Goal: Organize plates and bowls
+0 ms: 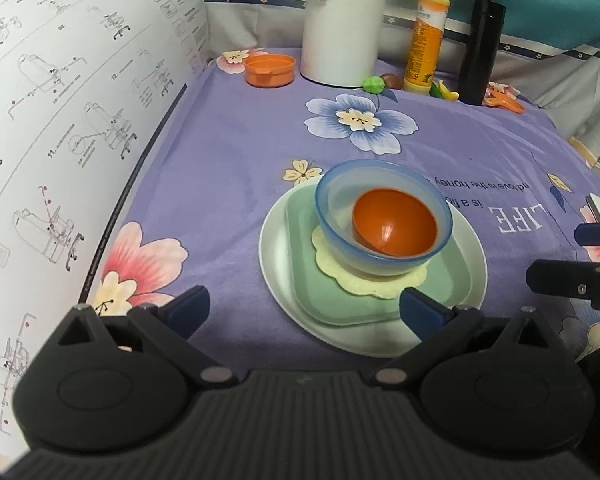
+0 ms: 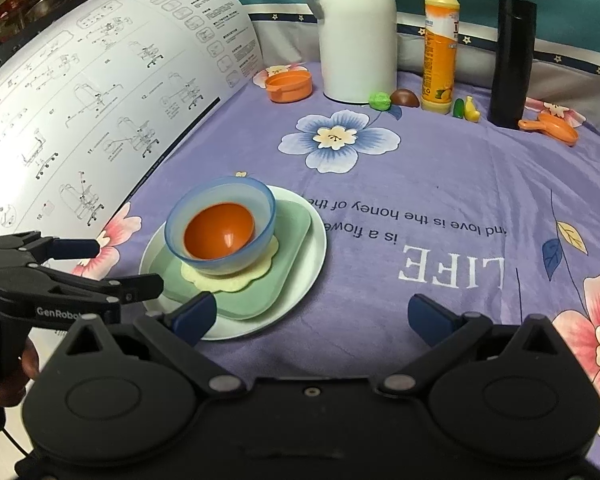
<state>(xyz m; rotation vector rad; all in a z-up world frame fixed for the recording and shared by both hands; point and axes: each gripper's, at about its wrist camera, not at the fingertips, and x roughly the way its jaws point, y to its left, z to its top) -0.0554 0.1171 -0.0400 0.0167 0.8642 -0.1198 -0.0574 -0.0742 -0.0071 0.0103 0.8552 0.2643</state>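
sensibly, the orange bowl (image 1: 394,226) nests inside the blue bowl (image 1: 382,220), on a cream mat over the green square plate (image 1: 328,296) and white round plate (image 1: 284,280), largest lowest for stability; left gripper (image 1: 304,312) and right gripper (image 2: 312,316) hang released, empty.

Small orange plastic bowl (image 2: 219,231) nested in translucent blue bowl (image 2: 221,227), on cream scalloped mat (image 2: 236,278), square green plate (image 2: 260,280), round pale plate (image 2: 300,280), right gripper (image 2: 312,316) fingers spread wide, empty

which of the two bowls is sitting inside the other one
The small orange bowl sits inside. It rests tilted in the larger translucent blue bowl, which stands on the stacked plates.
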